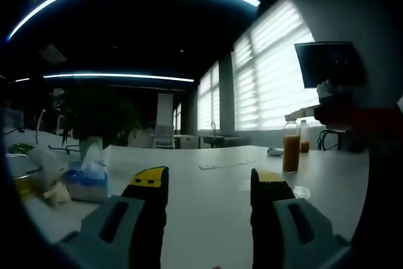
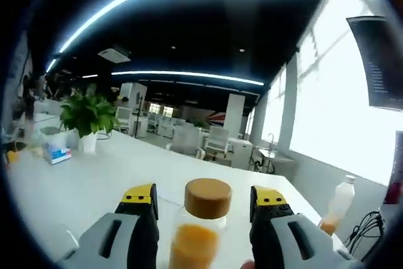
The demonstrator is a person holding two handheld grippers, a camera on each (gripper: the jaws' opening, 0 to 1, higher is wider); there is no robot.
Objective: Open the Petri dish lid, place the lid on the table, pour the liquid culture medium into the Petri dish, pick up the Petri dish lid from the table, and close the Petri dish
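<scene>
The Petri dish (image 1: 301,191) looks to be the faint clear disc lying on the white table (image 1: 208,206) just past the tip of the left gripper's right-hand jaw, though it is too pale and small to say whether its lid is on; the left gripper (image 1: 210,184) hovers low over the table with its jaws spread wide and nothing between them. The bottle of orange culture medium (image 2: 200,225) stands between the jaws of the right gripper (image 2: 204,198), its brown cap (image 2: 208,197) level with the yellow tips; a gap shows on either side of the glass, so I would say the jaws are apart and not yet pressing, the bottle merely framed. In the left gripper view the same bottle (image 1: 291,148) stands upright on the table beyond the dish, with a smaller one just behind it.

By my judgement the bottle will be heavy for its width, rigid, smooth and breakable, and the liquid will slosh when tipped; best taken on the glass body below the cap. The dish lid ought to be light, thin, slippery plastic; take it across the rim, gently.
</scene>
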